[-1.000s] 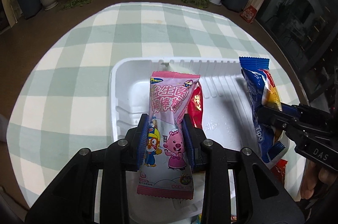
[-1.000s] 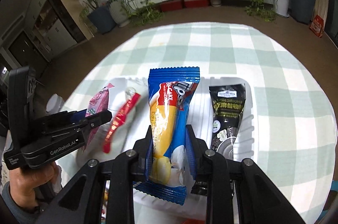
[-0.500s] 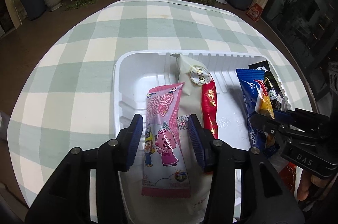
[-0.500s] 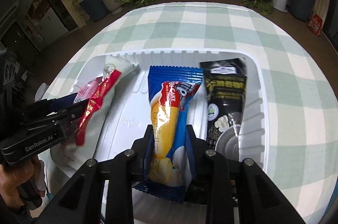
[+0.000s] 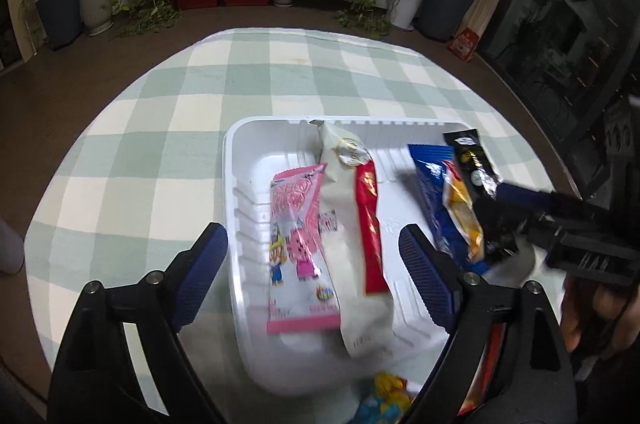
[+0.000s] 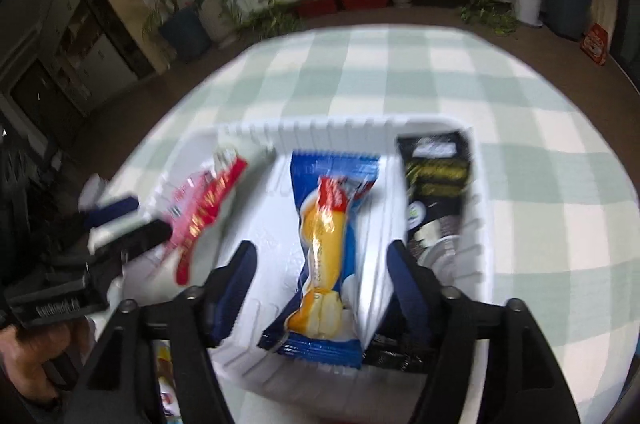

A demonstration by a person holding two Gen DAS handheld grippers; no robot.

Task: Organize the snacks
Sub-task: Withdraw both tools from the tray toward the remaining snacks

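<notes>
Both grippers — left gripper [image 5: 314,248], right gripper [image 6: 320,282] — are opening, gripping nothing; the pink packet [image 5: 298,228] and blue packet [image 6: 326,244] are lying in the white tray [image 5: 244,224] — light, crinkly, slippery, probably best pinched mid-body

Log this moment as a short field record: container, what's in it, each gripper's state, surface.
container: white tray
contents: pink packet, white-and-red packet, blue-and-yellow packet, black packet
left gripper: jaws opening, pink packet lies free between them
right gripper: jaws opening, blue-and-yellow packet lies free between them
surface: green-checked tablecloth
</notes>
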